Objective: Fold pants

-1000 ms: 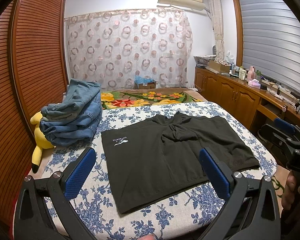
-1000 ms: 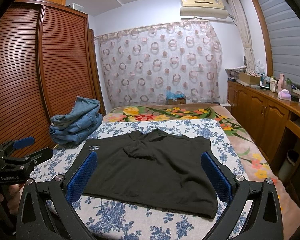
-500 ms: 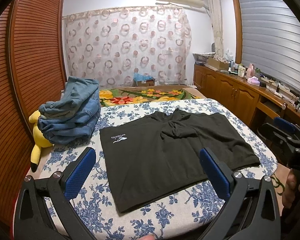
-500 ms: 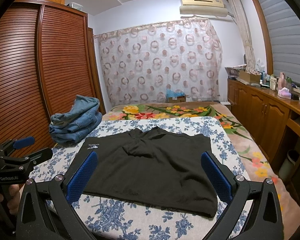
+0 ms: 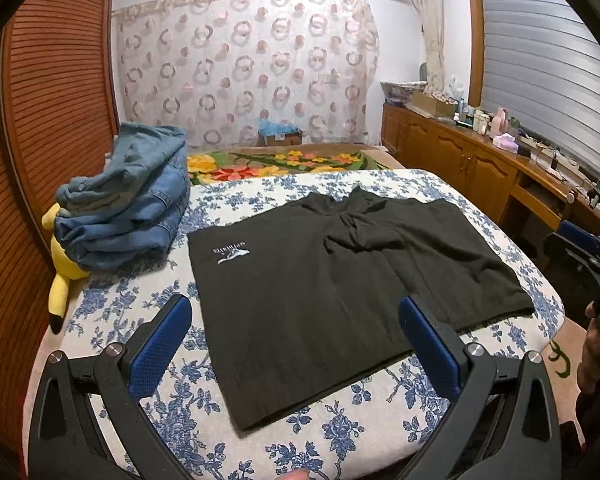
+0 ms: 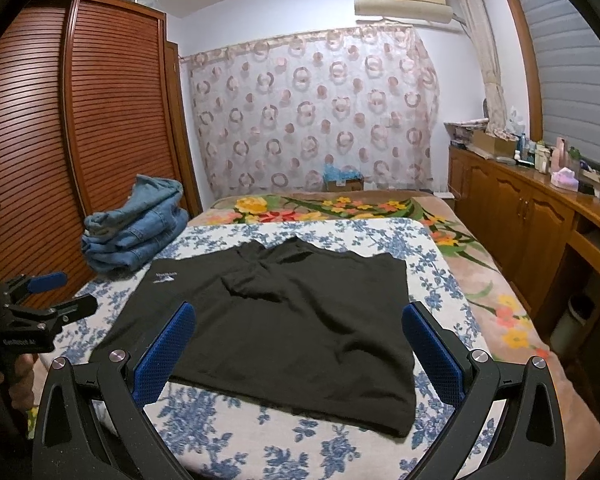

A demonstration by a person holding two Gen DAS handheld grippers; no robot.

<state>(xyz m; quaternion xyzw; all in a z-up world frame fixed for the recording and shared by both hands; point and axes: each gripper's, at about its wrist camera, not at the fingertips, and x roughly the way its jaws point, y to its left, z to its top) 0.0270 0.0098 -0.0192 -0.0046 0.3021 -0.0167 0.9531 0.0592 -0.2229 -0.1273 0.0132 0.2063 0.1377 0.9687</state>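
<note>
Folding has not started yet, so the first job is to get a good hold. The black pants [image 5: 340, 292] lie spread flat on the bed [image 5: 340, 432], on the blue flower cover, with the two leg ends at the near edge and a bunched bit in the middle at the far side. Both tongs hang over the near edge and touch nothing. The left tongs [image 5: 296, 344] are wide apart and empty, and the right tongs [image 6: 300, 352] are wide apart and empty too.

To do it well, I think each pair should come down on a near corner of the cloth: left on the left leg end, right on the right leg end. Pinch all the layers, not just the top one (thin cloth slips out fast). Then lift both sides together and level, so the fold line stays straight.

Smooth that bunched bit first if you can, or it will make a lump. Keep clear of the jeans [image 5: 128, 200] piled at the left, next to the yellow toy [image 5: 62, 276]
</note>
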